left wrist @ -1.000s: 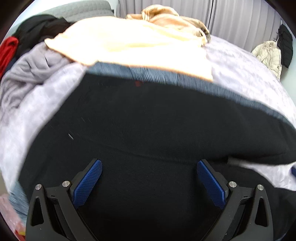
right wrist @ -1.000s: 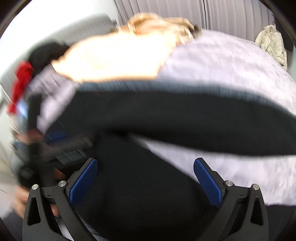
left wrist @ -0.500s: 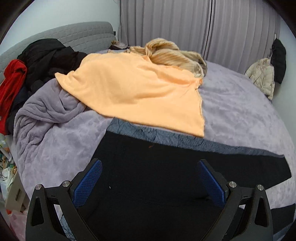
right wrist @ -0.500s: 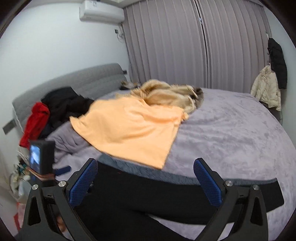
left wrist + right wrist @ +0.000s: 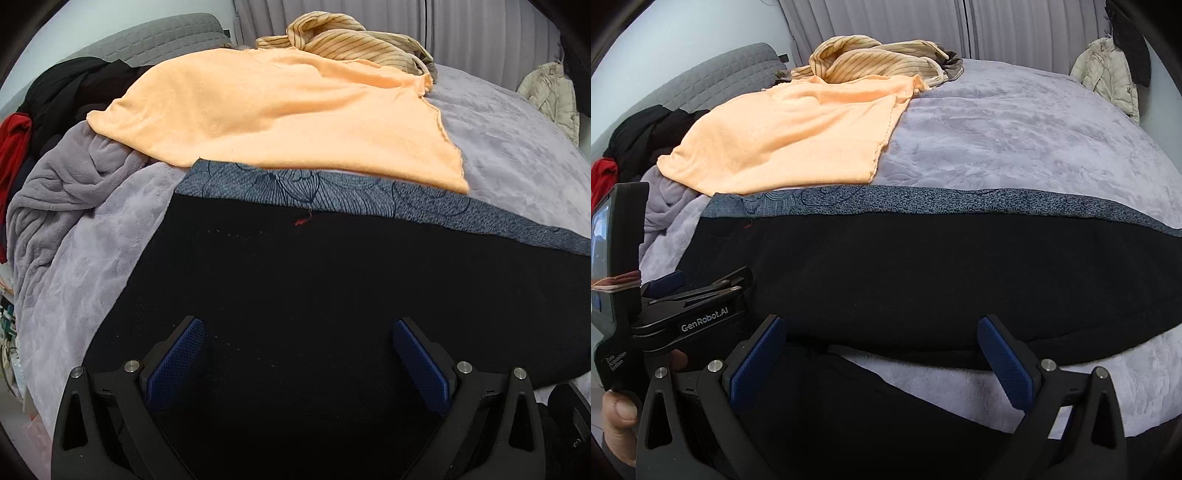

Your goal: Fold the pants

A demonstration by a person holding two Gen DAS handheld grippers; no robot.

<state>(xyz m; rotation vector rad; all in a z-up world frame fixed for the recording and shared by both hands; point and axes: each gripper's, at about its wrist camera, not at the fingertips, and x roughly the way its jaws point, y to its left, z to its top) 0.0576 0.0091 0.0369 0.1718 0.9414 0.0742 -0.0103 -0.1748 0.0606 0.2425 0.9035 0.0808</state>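
Beneath both spread, empty grippers' fingers (image 5: pixel 173 362) (image 5: pixel 1004 360): black pants (image 5: pixel 314 295) flat on bed (image 5: pixel 1015 140).

Bed (image 5: pixel 1015 122) with grey plush cover. Black pants (image 5: pixel 905 266) spread flat on it just ahead of the fingers (image 5: pixel 1004 354), blue patterned cloth (image 5: pixel 923 197) under their far edge. Beyond: orange fabric (image 5: pixel 783 144), striped garment (image 5: pixel 871 59). Far left: black/red clothes pile (image 5: pixel 55 96).
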